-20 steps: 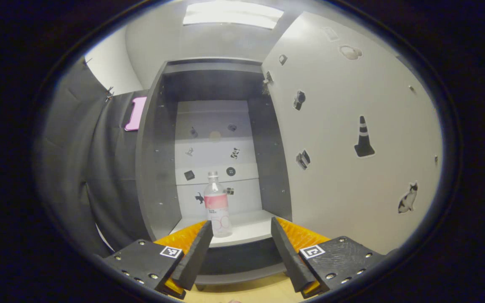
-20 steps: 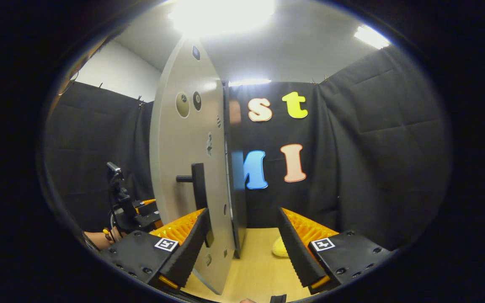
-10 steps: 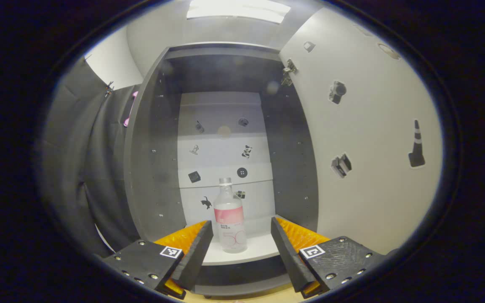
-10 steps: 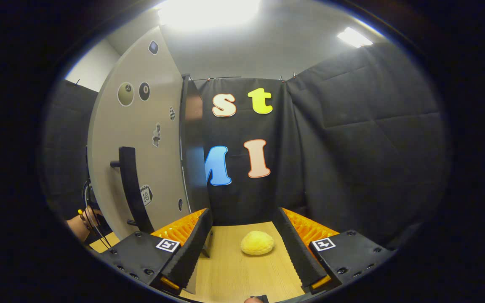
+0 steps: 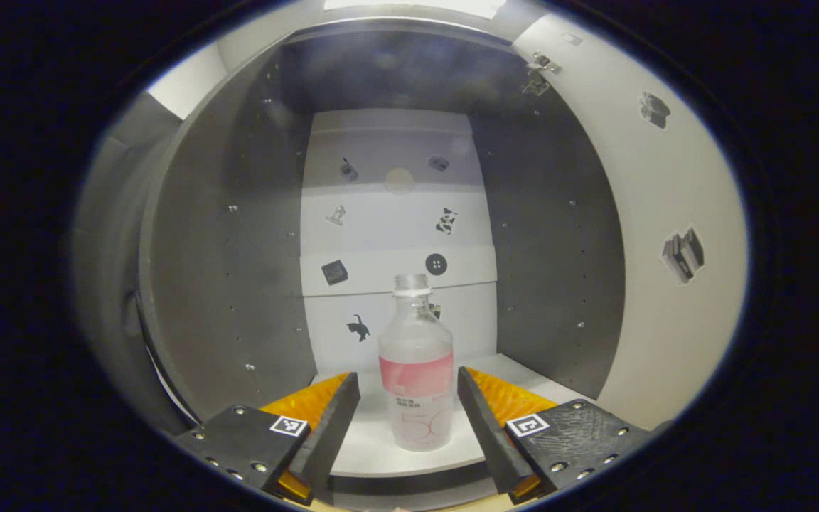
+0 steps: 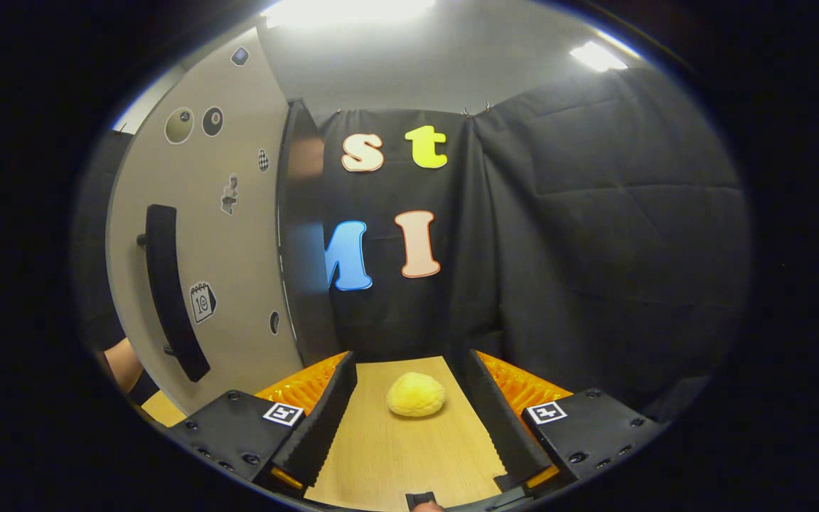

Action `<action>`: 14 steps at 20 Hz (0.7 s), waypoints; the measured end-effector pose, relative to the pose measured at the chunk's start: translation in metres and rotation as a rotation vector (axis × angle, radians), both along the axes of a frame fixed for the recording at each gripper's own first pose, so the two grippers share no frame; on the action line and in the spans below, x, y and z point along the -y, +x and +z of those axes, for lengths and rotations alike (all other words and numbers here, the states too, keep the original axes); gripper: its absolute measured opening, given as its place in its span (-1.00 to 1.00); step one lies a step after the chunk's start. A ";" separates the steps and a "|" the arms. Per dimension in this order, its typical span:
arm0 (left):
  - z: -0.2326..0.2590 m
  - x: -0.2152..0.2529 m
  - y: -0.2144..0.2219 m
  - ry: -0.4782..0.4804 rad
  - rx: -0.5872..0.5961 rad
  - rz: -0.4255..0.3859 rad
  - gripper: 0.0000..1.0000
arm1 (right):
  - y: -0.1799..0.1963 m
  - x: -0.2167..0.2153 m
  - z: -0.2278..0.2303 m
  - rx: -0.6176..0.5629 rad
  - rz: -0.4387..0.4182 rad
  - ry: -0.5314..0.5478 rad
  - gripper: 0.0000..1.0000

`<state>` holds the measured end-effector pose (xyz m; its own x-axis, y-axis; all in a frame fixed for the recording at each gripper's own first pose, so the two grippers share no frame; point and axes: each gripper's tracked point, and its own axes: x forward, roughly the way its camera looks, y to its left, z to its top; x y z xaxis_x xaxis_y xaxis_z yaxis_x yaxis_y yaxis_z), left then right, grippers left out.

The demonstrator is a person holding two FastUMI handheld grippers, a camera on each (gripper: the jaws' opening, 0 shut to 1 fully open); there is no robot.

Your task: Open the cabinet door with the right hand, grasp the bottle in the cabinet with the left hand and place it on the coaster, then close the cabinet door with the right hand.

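Observation:
In the left gripper view a clear bottle point(image 5: 416, 370) with a pink label and a white cap stands upright on the white floor of the open cabinet point(image 5: 239, 235). My left gripper point(image 5: 408, 427) is open; the bottle's lower part stands between its two fingers, with a gap on each side. The cabinet door point(image 5: 665, 235) swings out to the right there. In the right gripper view that door point(image 6: 232, 235), with its dark bar handle point(image 6: 168, 291), stands at the left. My right gripper point(image 6: 409, 434) is open over the wooden table, away from the handle.
A yellow round sponge-like lump point(image 6: 415, 395) lies on the wooden table point(image 6: 395, 462) ahead of the right fingers. Black cloth walls close the booth behind it. A person's arm point(image 6: 124, 363) shows low beside the door. Stickers dot the cabinet's back wall and door.
The left gripper has moved forward into the cabinet mouth until the bottle stands between its fingers. The right gripper has moved off the door edge and turned right, so the handle sits farther left.

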<state>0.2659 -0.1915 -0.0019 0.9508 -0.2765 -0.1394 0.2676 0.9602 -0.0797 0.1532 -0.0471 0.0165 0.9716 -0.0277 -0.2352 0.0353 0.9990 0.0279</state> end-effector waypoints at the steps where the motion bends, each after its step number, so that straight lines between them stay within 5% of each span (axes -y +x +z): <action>1: -0.001 0.004 0.005 -0.004 -0.002 -0.010 0.67 | 0.001 0.002 -0.002 -0.004 -0.002 0.003 0.96; 10: -0.024 0.004 0.031 0.026 -0.055 0.032 0.71 | 0.019 0.009 -0.016 -0.021 0.015 0.013 0.96; 12: -0.024 0.004 0.027 0.020 -0.063 0.026 0.48 | 0.025 0.007 -0.021 -0.023 0.038 0.021 0.96; 14: -0.017 0.000 0.021 0.007 -0.053 0.040 0.48 | 0.033 0.006 -0.024 -0.021 0.061 0.025 0.96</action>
